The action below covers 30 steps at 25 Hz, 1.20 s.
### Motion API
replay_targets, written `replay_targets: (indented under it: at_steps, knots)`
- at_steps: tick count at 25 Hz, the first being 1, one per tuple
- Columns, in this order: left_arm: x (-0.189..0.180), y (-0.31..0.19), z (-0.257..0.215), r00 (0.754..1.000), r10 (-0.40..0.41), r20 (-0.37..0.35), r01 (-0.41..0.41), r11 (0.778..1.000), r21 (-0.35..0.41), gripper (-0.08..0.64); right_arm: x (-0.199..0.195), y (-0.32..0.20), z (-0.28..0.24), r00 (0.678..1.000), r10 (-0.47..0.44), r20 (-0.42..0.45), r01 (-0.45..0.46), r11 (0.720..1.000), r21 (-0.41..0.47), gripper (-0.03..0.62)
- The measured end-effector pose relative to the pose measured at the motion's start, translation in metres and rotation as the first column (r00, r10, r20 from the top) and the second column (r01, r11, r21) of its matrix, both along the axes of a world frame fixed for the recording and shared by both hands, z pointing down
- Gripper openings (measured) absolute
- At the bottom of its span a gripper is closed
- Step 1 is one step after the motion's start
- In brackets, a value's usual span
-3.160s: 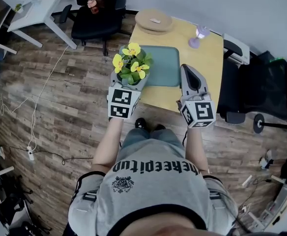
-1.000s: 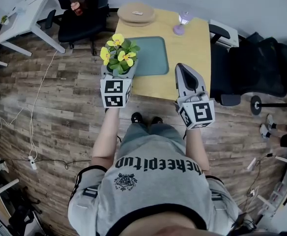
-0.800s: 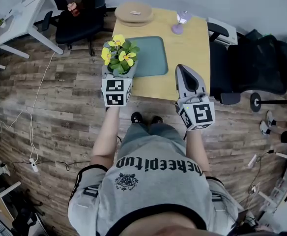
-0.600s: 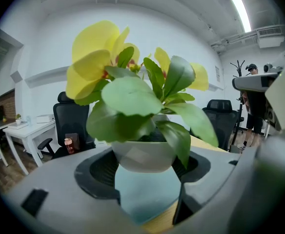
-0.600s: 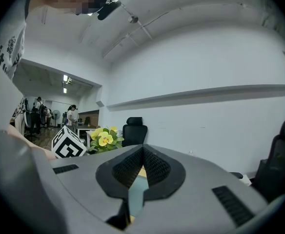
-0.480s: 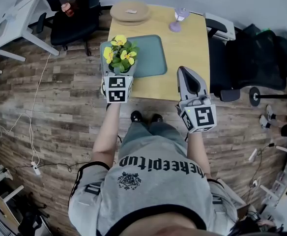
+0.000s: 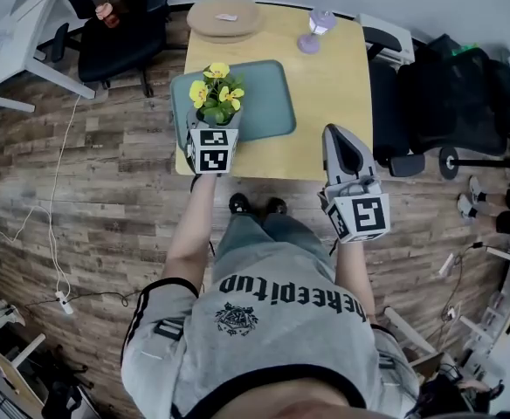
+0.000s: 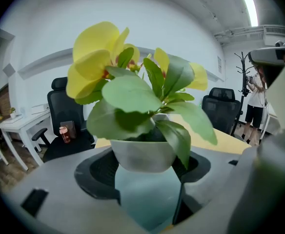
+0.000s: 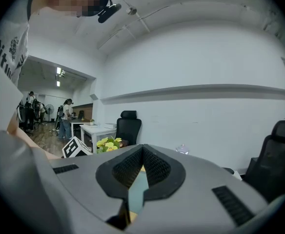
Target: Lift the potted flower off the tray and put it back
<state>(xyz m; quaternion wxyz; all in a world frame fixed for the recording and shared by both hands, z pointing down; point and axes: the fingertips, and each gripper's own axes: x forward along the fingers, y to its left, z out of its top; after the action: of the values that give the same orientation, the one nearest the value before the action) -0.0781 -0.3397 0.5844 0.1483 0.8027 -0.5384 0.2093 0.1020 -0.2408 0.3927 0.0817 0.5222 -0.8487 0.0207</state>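
The left gripper (image 7: 213, 126) is clamped on the white pot of the potted flower (image 7: 217, 96), which sits between its jaws over the near left part of the teal tray (image 7: 268, 103). Whether the pot touches the tray is hard to tell. The right gripper (image 7: 341, 136), jaws together and empty, hangs over the table's (image 7: 334, 68) near edge.

From my feed, the potted flower (image 7: 213, 99) (image 8: 142, 106) has yellow blooms, green leaves and a pale grey pot. The flat tray (image 7: 268, 103) is teal, and the rectangular table (image 7: 334, 85) is light yellow wood. The left gripper (image 7: 212, 126) (image 8: 147, 189) and right gripper (image 7: 341, 134) (image 9: 142, 155) are grey, with black ribbed pads and black-and-white marker cubes. At 12 o'clock a small stemmed object (image 7: 312, 37) looks pale purple, though it's tiny. The plank floor (image 7: 106, 190) is streaked brown.
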Motion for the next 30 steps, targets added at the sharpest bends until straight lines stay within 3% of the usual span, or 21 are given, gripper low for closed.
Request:
replay_targets:
  at_steps: [12,30]
  knots:
    - [0.001,-0.019,0.058,0.998,0.009,0.065,-0.003,0.996,-0.094,0.336,0.01,-0.012,0.014,0.999,0.041,-0.03,-0.042,0.998,-0.038,0.002]
    - [0.008,-0.034,0.088,0.997,0.021,0.073,-0.009,0.987,-0.159,0.336,0.02,-0.017,0.029,0.995,0.082,-0.047,-0.086,0.994,-0.074,0.002]
